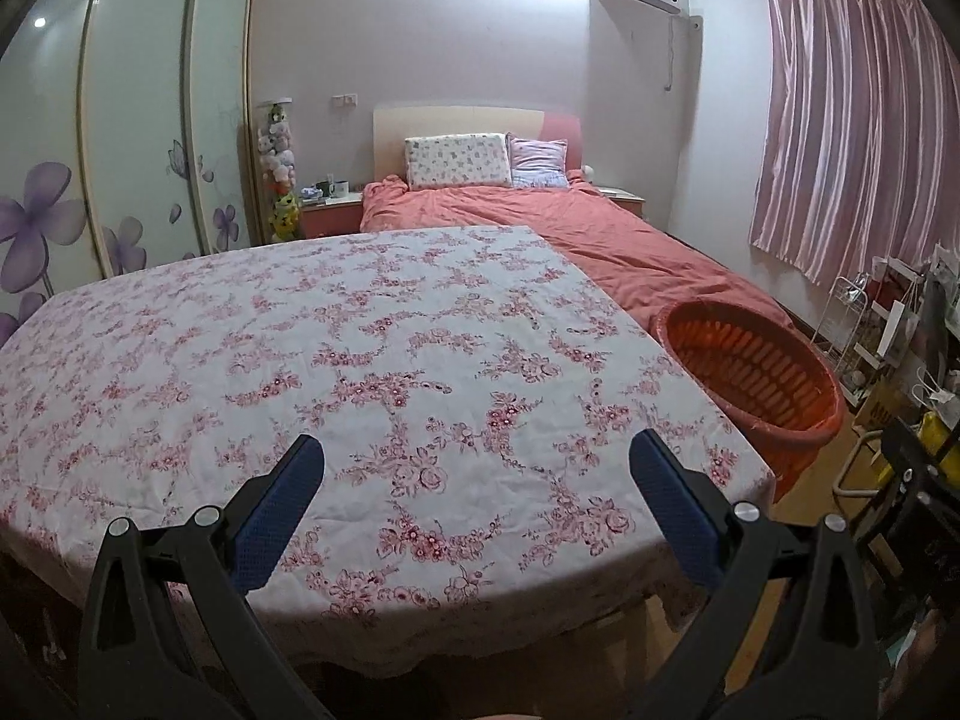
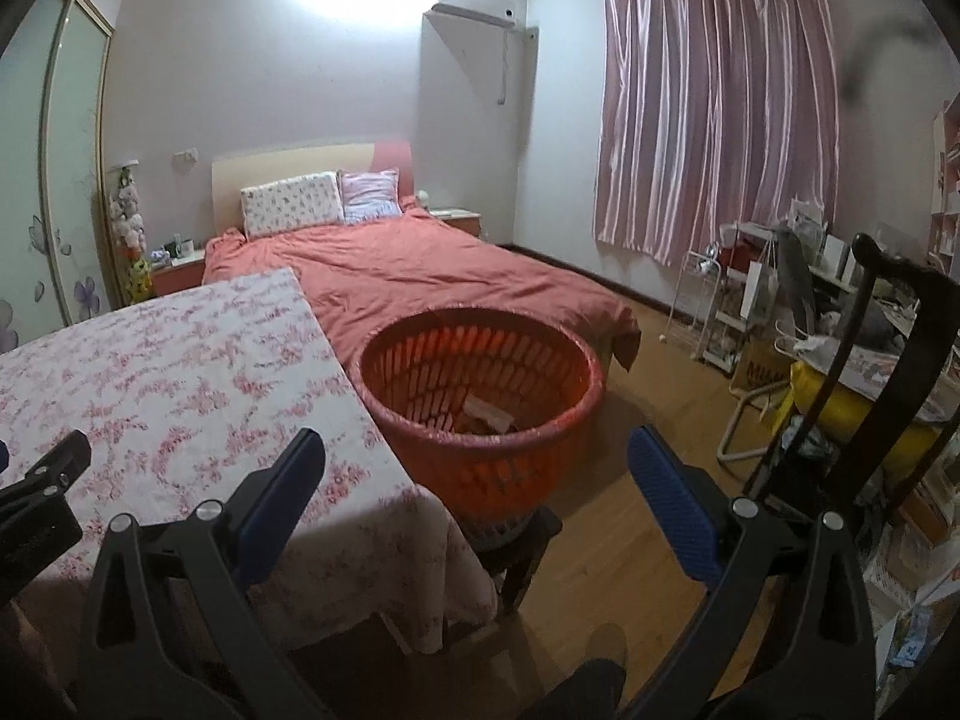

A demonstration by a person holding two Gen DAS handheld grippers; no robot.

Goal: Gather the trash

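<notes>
A red slatted basket point(image 2: 480, 402) stands on a dark stool to the right of a table with a pink floral cloth point(image 2: 180, 372). Pale paper scraps point(image 2: 489, 411) lie at the basket's bottom. My right gripper point(image 2: 477, 456) is open and empty, held in front of the basket. My left gripper point(image 1: 477, 462) is open and empty over the near part of the floral table point(image 1: 300, 348). The basket also shows in the left wrist view point(image 1: 750, 378) at the right. The left gripper's black frame point(image 2: 42, 480) shows at the left edge of the right wrist view.
A bed with a salmon cover point(image 2: 432, 276) lies behind the table and basket. A cluttered rack and desk point(image 2: 780, 300), a yellow object point(image 2: 852, 402) and a dark chair back point(image 2: 900, 330) stand at the right. Wooden floor point(image 2: 660, 372) lies between.
</notes>
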